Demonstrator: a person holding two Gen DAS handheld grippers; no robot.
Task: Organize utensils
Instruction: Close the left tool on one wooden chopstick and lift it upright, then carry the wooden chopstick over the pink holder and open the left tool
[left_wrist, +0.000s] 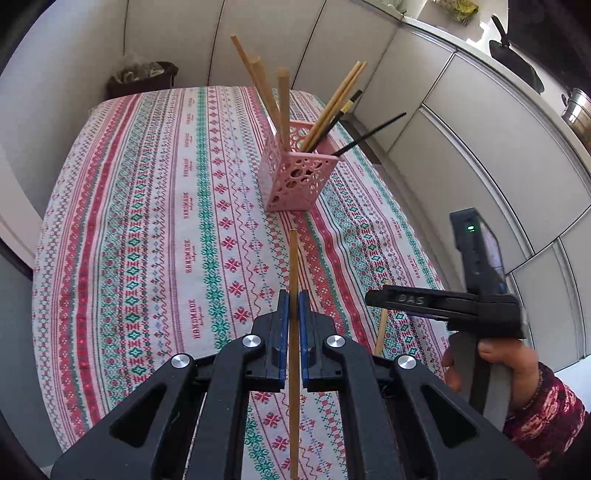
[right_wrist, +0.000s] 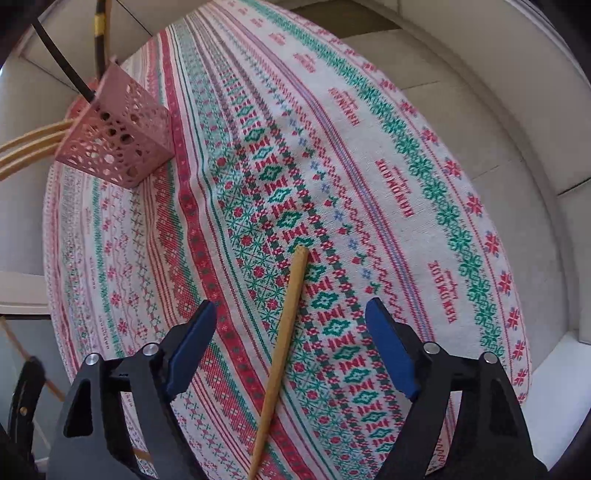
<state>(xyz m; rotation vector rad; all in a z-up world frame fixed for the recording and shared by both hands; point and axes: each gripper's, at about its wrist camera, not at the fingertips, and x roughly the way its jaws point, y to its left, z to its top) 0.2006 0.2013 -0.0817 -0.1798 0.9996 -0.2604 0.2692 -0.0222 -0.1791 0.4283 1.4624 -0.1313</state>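
Note:
My left gripper (left_wrist: 293, 306) is shut on a wooden chopstick (left_wrist: 294, 266), held upright above the patterned tablecloth (left_wrist: 147, 229). A pink perforated holder (left_wrist: 295, 177) stands farther back with several wooden and black chopsticks in it; it also shows in the right wrist view (right_wrist: 118, 144). My right gripper (right_wrist: 291, 325) is open, its jaws on either side of another wooden chopstick (right_wrist: 284, 339) that lies on the cloth. In the left wrist view the right gripper (left_wrist: 373, 297) hovers at the right over that chopstick (left_wrist: 381, 328).
The table (right_wrist: 406, 184) is ringed by white cabinet fronts (left_wrist: 480, 155). A dark bin (left_wrist: 144, 79) stands behind the far table edge. A pot (left_wrist: 576, 107) sits on the counter at the upper right.

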